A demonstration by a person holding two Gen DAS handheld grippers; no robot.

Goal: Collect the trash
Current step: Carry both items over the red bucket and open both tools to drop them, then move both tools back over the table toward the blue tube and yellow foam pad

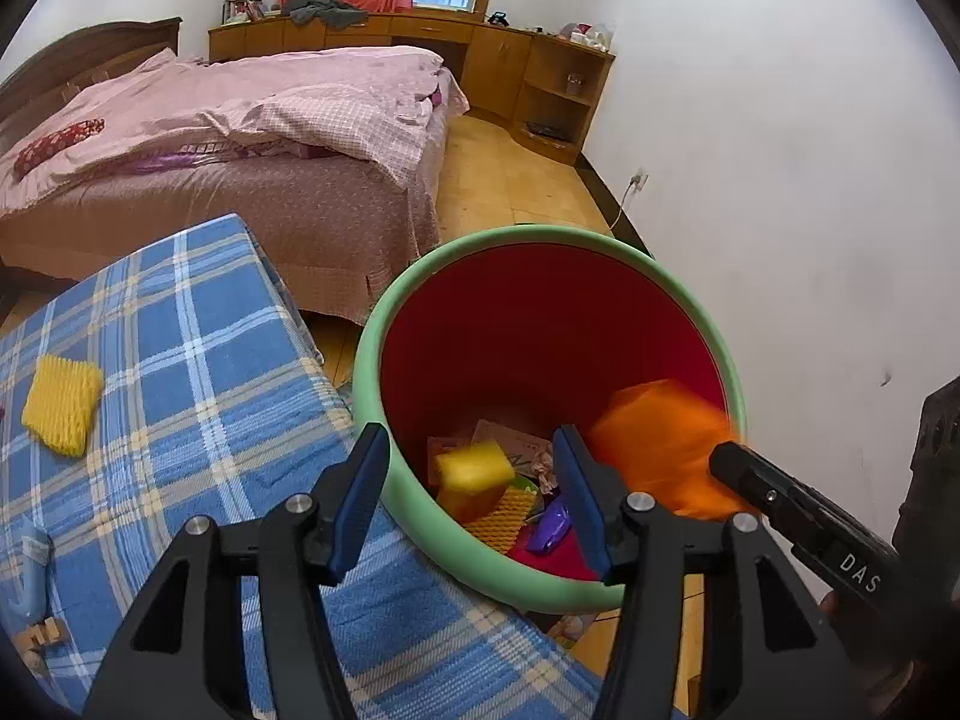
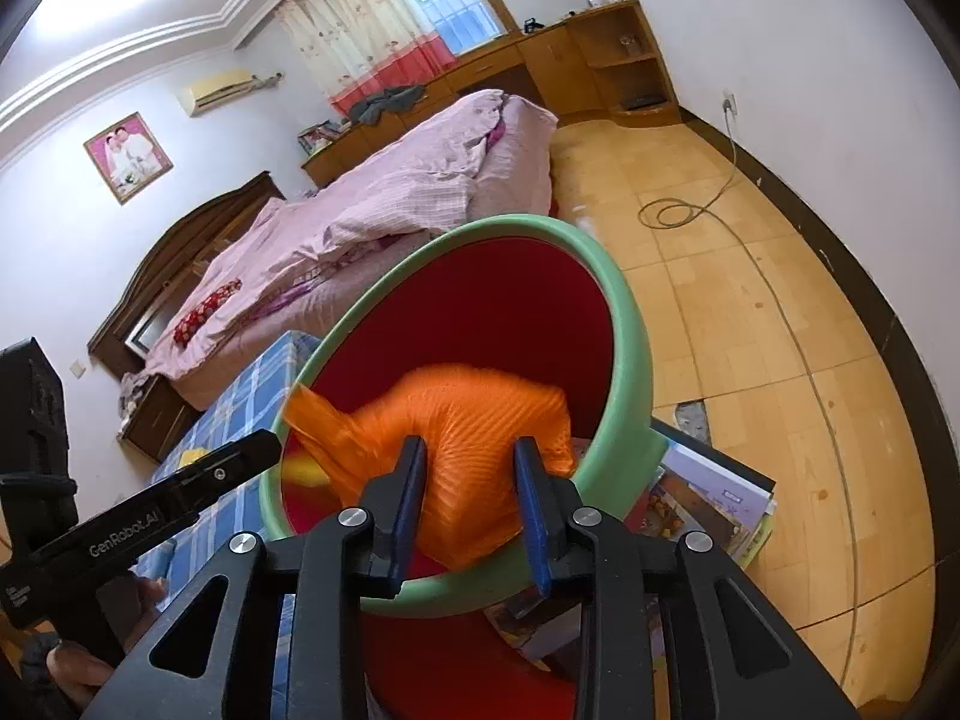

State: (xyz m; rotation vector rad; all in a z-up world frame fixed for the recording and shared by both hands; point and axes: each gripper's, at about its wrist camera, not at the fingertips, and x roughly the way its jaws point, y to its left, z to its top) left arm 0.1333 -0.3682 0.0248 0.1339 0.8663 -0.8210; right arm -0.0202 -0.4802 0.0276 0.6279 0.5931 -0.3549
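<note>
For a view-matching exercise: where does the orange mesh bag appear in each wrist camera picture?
Left wrist view: orange mesh bag, lower right, blurred, inside the bin.
Right wrist view: centre, between the open fingers of the right hand-held gripper.
Shared landmark: the bin's green rim.

Bin mouth: the bin [image 1: 366, 354] is open above, partly filled by orange netting [image 2: 474, 420].
Left side: plaid-covered desk [image 1: 198, 372] touches the bin.
Right side: wall [image 1: 810, 210] near.

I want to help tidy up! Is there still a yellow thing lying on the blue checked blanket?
Yes, a yellow foam net lies on the blue checked blanket, outside the bin.
</note>
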